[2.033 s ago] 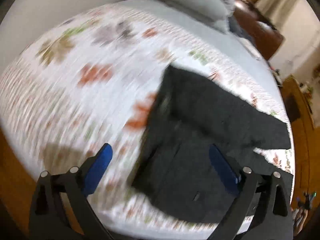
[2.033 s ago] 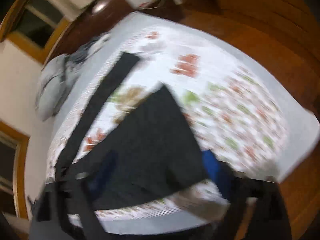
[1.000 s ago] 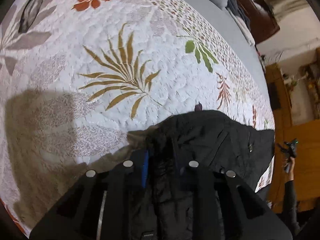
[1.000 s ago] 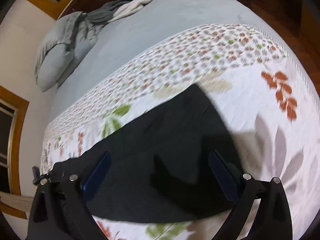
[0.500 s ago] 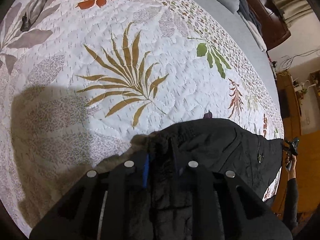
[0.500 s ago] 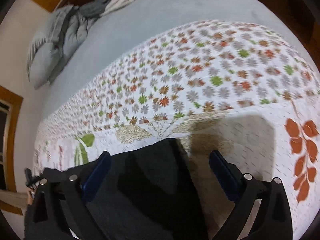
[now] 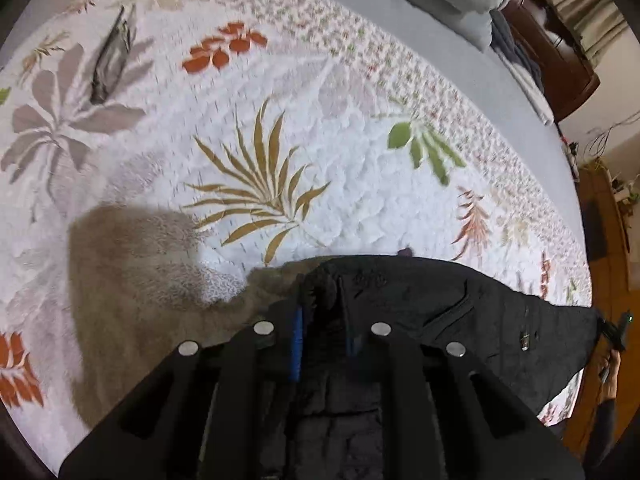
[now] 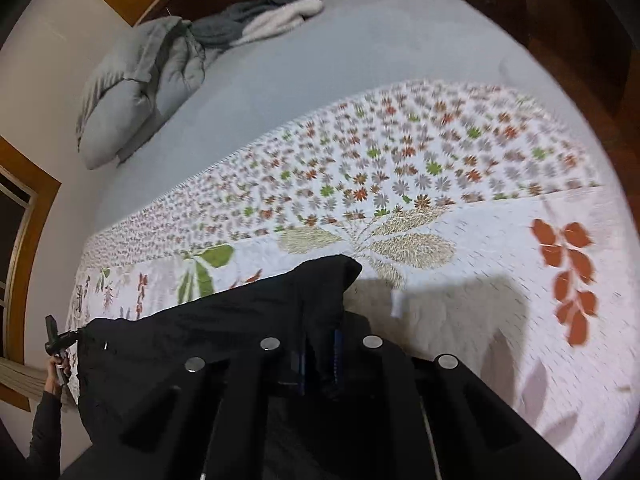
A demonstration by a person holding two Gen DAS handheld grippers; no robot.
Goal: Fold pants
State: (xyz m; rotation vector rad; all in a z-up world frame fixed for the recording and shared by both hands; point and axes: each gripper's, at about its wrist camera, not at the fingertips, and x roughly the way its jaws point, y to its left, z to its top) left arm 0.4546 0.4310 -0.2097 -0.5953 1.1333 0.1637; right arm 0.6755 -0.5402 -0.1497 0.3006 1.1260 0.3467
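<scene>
Pants (image 7: 460,312), black and crumpled, hang stretched between both tools just above the leaf-printed quilt (image 7: 260,128), the left gripper (image 7: 322,334) pinching one bunched corner of the waistband between its blue pads while the right gripper (image 8: 320,354) clamps the other corner, its jaws pressed tight on the cloth. Beyond the fabric lies bare grey sheet (image 8: 320,52), with a grey pillow (image 8: 132,92) and a heap of grey-and-white blanket (image 8: 264,20) at the headboard, well apart from the pants. Dark shadows (image 7: 132,272) fall on the quilt beside each tool.
</scene>
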